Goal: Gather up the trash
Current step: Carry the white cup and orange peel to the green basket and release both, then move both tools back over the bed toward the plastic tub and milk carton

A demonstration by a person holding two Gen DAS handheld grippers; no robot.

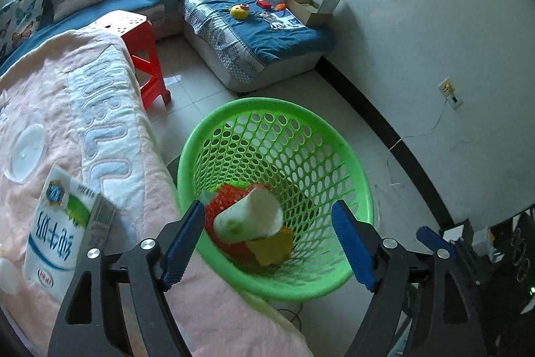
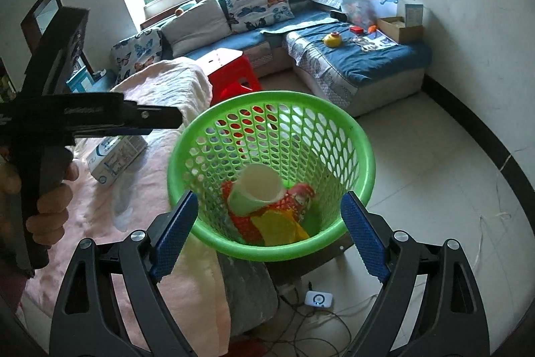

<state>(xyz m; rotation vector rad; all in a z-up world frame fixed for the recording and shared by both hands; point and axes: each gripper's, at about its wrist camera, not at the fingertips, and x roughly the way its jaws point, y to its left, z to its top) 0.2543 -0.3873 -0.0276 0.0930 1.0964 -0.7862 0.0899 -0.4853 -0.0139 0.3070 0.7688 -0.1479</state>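
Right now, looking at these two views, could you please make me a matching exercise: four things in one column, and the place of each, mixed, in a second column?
Things:
1. paper cup
2. milk carton
3. red stool
4. yellow toy

Places:
A. on the blue sofa
B. inside the green basket
C. on the floor behind the pink blanket
D. lying on the pink blanket

Pairs: 1-B, 2-D, 3-C, 4-A

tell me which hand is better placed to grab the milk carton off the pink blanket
Left, likely. The milk carton lies just beside the left gripper, whose fingers stand open and empty. The right gripper hangs over the green basket, farther from it.
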